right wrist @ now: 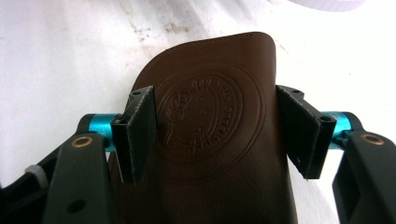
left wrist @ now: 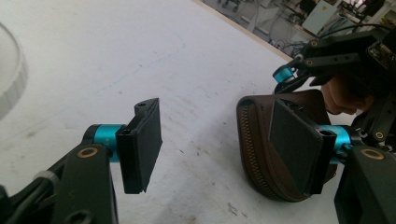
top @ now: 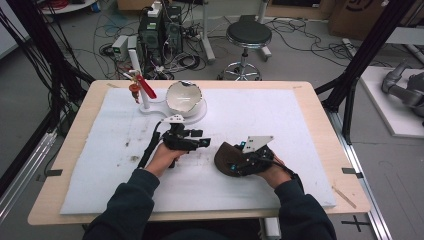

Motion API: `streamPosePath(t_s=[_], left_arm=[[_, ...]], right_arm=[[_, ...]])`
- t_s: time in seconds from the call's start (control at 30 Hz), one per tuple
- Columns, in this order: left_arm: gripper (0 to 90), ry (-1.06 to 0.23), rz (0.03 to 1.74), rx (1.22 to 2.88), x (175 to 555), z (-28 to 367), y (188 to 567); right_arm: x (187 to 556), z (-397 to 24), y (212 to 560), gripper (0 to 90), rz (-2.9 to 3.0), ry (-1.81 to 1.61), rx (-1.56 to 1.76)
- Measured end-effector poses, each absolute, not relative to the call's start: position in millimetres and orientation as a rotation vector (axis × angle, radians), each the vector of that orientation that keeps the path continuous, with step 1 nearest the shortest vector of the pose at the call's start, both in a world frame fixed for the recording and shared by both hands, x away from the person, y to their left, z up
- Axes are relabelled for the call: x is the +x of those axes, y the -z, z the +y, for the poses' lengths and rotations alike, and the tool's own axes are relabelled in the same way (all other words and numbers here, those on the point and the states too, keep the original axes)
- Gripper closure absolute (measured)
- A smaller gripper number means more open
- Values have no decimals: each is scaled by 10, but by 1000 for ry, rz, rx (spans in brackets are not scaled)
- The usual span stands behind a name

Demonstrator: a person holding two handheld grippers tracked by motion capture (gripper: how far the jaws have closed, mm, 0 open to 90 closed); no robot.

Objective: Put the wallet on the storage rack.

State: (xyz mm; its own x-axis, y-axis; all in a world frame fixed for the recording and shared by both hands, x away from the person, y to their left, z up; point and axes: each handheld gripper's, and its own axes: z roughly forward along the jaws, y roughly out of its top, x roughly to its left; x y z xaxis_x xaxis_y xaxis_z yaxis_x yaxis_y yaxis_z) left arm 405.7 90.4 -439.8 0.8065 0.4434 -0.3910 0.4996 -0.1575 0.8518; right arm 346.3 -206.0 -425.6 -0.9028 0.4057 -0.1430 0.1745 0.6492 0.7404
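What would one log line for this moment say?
left gripper: open, empty | right gripper: jaws either side of brown pouch, grip unclear | pouch on white mat

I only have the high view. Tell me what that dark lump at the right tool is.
Observer: A brown leather pouch; the right gripper view shows a round embossed stamp on its face.
Operator: Report how the right tool sits on it.
Observer: The right tool is open, one jaw at each side edge of the pouch.
Operator: Now the left tool.
Observer: The left tool is open with nothing between its jaws; the left gripper view shows a zip along the pouch's edge.
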Motion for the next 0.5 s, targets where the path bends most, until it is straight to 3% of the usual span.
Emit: streamPosePath(t_s=[0.1, 0.27, 0.5], left_arm=[[349, 73, 727, 1783, 4056, 890, 4412], [431, 170, 677, 1759, 4063, 815, 4476], [424, 204, 685, 1793, 4076, 742, 4539]], right_arm=[[3473, -2012, 4247, 334, 2579, -1104, 447], [3494, -1940, 4245, 334, 2588, -1108, 428], [3519, -1864, 4244, 334, 2597, -1125, 408]])
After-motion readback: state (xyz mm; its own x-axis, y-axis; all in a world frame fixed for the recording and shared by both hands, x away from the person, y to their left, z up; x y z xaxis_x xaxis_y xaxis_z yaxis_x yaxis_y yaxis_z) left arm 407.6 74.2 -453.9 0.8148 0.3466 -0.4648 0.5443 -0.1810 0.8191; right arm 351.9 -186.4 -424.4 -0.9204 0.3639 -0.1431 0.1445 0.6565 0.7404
